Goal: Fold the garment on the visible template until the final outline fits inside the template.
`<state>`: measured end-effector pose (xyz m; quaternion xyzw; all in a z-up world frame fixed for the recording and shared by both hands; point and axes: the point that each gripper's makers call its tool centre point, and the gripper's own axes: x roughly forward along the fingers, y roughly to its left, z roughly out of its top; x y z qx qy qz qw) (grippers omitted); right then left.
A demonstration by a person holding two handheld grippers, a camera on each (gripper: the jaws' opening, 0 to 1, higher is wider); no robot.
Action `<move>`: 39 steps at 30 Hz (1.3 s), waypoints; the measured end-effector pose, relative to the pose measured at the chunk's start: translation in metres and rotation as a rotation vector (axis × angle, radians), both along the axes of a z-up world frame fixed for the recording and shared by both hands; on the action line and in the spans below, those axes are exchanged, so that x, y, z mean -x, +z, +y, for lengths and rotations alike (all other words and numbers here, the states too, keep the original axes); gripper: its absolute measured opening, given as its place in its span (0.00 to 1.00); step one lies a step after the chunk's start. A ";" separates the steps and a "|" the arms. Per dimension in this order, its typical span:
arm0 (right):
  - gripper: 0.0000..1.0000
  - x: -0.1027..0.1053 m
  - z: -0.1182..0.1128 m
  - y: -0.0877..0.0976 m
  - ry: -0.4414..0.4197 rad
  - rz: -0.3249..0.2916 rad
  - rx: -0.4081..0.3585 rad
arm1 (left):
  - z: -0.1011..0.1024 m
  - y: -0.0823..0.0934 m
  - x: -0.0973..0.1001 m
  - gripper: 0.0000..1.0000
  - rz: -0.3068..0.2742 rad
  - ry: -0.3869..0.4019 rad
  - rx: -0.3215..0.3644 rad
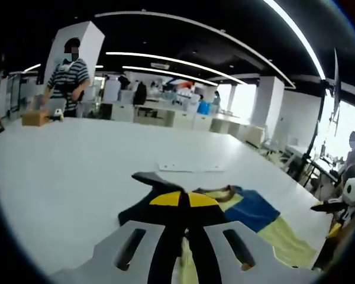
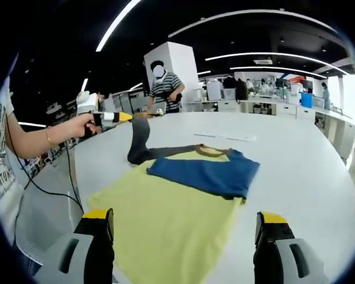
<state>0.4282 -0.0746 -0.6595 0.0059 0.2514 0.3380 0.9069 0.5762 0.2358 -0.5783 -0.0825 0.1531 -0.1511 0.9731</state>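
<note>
On the white tabletop (image 2: 296,171) lies the yellow-and-blue garment (image 2: 183,207). My left gripper (image 2: 109,118) lifts its grey sleeve (image 2: 139,139), jaws clamped; my right gripper (image 2: 186,236) hovers, jaws apart. Tugging could drag the shirt askew.

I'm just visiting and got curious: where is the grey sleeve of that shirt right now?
In the right gripper view, the grey sleeve hangs lifted off the white table, pinched by the left gripper at upper left, beside the blue sleeve.

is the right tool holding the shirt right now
No: in the right gripper view the right tool stands open above the yellow shirt, gripping nothing.
</note>
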 end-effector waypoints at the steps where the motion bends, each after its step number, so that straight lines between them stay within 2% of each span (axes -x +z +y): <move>1: 0.99 0.000 0.000 -0.001 -0.001 0.006 0.001 | -0.003 0.001 -0.001 0.00 0.000 -0.004 0.008; 17: 0.99 0.005 -0.001 -0.007 0.002 0.022 0.003 | -0.068 0.007 -0.018 0.00 -0.011 -0.101 0.053; 27: 0.99 0.008 -0.004 -0.013 0.001 0.046 0.004 | -0.103 -0.006 -0.028 0.00 0.024 -0.166 0.050; 33: 0.99 0.009 -0.006 -0.017 -0.001 0.054 0.007 | -0.122 -0.008 -0.032 0.00 0.019 -0.199 0.041; 39: 0.99 0.006 -0.008 -0.018 -0.012 0.053 0.012 | -0.138 -0.021 -0.034 0.00 0.045 -0.231 0.045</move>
